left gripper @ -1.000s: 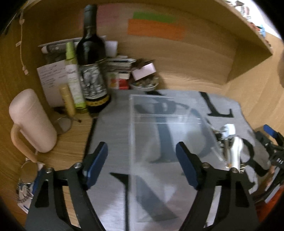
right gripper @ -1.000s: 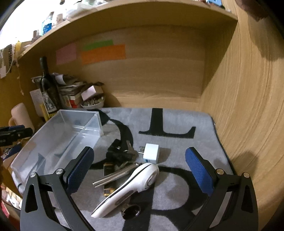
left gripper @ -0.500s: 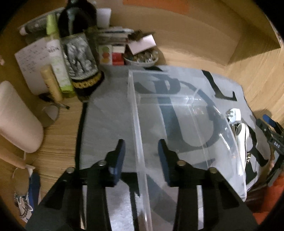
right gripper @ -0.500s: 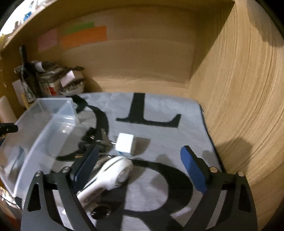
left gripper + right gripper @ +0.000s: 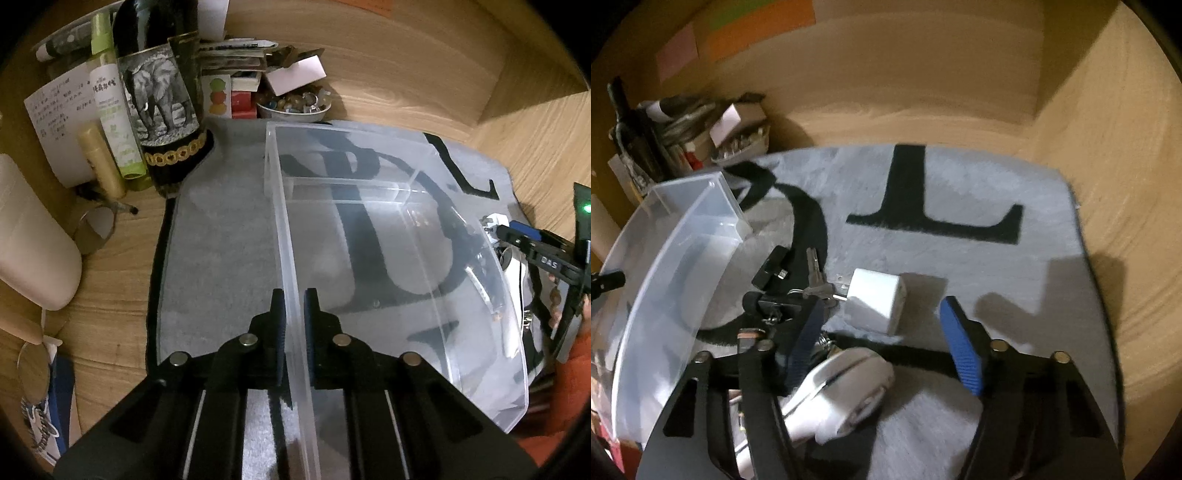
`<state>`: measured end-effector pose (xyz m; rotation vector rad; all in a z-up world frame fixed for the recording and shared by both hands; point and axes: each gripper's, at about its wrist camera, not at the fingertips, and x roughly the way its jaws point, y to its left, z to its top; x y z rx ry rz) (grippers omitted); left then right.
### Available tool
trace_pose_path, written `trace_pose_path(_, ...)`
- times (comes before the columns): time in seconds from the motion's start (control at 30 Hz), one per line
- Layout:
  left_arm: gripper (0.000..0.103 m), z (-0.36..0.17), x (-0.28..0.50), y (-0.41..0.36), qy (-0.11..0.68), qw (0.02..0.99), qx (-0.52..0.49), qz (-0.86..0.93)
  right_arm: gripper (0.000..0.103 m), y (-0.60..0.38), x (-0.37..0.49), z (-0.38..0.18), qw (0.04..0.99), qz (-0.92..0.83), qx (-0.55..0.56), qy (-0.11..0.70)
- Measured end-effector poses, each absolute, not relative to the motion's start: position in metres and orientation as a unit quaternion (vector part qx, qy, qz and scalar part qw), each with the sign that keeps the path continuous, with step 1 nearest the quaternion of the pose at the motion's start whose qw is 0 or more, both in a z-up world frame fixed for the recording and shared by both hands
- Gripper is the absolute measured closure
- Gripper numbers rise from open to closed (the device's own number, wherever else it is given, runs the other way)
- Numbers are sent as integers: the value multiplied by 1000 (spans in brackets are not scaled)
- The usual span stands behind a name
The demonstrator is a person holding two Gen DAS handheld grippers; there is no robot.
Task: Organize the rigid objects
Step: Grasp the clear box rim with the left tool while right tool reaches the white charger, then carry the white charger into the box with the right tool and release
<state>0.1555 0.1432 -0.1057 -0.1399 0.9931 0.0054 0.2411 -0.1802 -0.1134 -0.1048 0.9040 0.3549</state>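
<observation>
A clear plastic bin (image 5: 388, 243) stands on a grey mat with black letters (image 5: 221, 236). My left gripper (image 5: 294, 306) is shut on the bin's left wall. In the right wrist view the bin (image 5: 672, 258) is at the left. My right gripper (image 5: 882, 325) is open just above a white charger cube (image 5: 877, 299), which lies between its fingers. Close by lie keys (image 5: 814, 277), a small black gadget (image 5: 772, 266) and a white handled tool (image 5: 842, 384), which is under the left finger.
A wine bottle (image 5: 162, 92), a green spray bottle (image 5: 114, 110), a pink mug (image 5: 26, 236), a bowl of trinkets (image 5: 295, 103) and papers crowd the back left. Wooden walls close the back and the right side (image 5: 1108, 184).
My left gripper has closed on the bin's left wall. My right gripper has moved forward and down over the charger cube and narrowed its opening.
</observation>
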Motion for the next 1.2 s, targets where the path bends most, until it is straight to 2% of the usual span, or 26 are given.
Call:
trace_pose_path(0.03, 94, -106, 155, 143, 475, 877, -66, 3, 53, -180, 244, -116, 881, 172, -49, 439)
trace_pose_path(0.1, 94, -105, 154, 142, 474, 878, -63, 5, 64, -178, 248, -121, 875, 177, -46, 449)
trace_pose_path(0.17, 94, -106, 154, 141, 472, 879, -61, 6, 70, -178, 250, -123, 872, 181, -45, 453)
trace_pose_path(0.37, 94, -105, 153, 141, 472, 880, -59, 7, 76, -175, 249, -116, 880, 181, -51, 436)
trace_pose_path(0.77, 95, -100, 149, 138, 460, 887, -50, 4, 76, -160, 222, -70, 905, 199, -56, 372)
trace_pose_path(1.2, 95, -97, 143, 137, 447, 893, -42, 1, 76, -102, 178, -19, 914, 265, -77, 299)
